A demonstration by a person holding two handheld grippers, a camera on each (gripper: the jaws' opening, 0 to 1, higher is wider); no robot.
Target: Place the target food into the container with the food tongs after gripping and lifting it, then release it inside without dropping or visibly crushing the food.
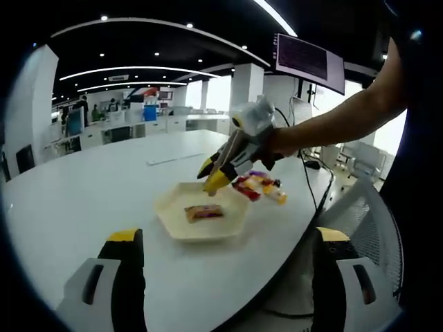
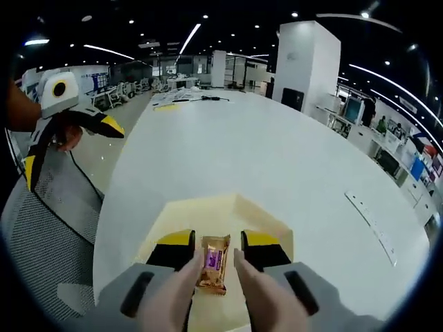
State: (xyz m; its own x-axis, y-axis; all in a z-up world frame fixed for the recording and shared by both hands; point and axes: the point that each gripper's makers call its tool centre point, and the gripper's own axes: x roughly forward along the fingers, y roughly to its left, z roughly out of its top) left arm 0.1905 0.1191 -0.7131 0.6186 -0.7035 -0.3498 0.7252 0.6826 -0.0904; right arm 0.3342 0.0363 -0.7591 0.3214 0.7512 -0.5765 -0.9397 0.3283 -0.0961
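The snack [image 2: 212, 262] lies flat in the tray [image 2: 208, 211], a small wrapped bar with its long axis running twelve to six in the right gripper view, straight along the jaws. In the left gripper view the snack [image 1: 203, 212] lies with its long axis nearly three to nine, near the tray's [image 1: 173, 220] centre. The right gripper [image 2: 214, 250] hangs over it, jaws parted on either side of the bar with gaps showing, holding nothing. From the left gripper view the right gripper [image 1: 213, 181] sits at twelve o'clock of the snack, tips down over the tray. At two o'clock of the tray lies a heap of wrapped snacks [image 1: 259, 187] on the white table [image 1: 90, 187]. The left gripper [image 1: 225, 242] is spread wide and empty, well back from the tray.
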